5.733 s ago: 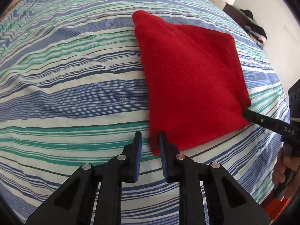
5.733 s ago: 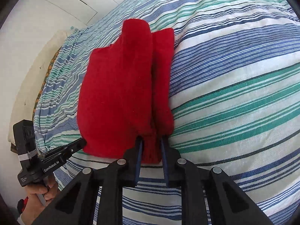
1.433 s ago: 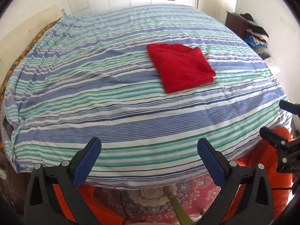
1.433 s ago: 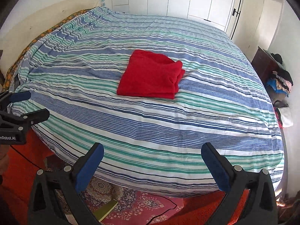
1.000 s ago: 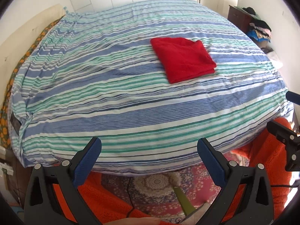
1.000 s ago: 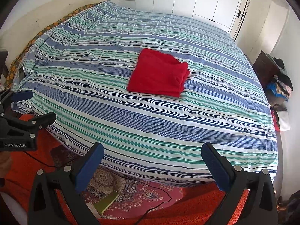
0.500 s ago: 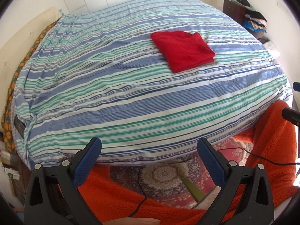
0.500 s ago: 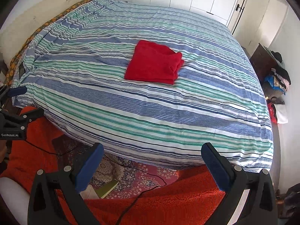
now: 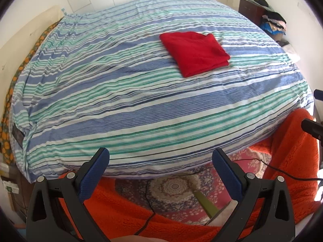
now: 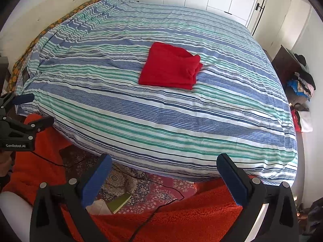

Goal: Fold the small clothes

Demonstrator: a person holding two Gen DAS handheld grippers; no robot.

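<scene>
On the bed: striped blue, green and white cotton cover [image 9: 125,109], lightly rippled.
Red garment [image 9: 194,53]: fleecy, folded into a squarish pad, lying mid-bed.
Left claw [image 9: 160,173]: spread wide, empty.
Right claw [image 10: 164,177]: spread wide, empty.
Floor: patterned rug [image 10: 145,183].

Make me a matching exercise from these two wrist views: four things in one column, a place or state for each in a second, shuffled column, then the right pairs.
Things:
1. red garment
2. striped bedcover
3. left gripper
4. patterned rug

Places or states:
A. on the floor at the foot of the bed
B. open and holding nothing
C. folded, lying on the bed
D. spread across the whole mattress

Pairs: 1-C, 2-D, 3-B, 4-A
</scene>
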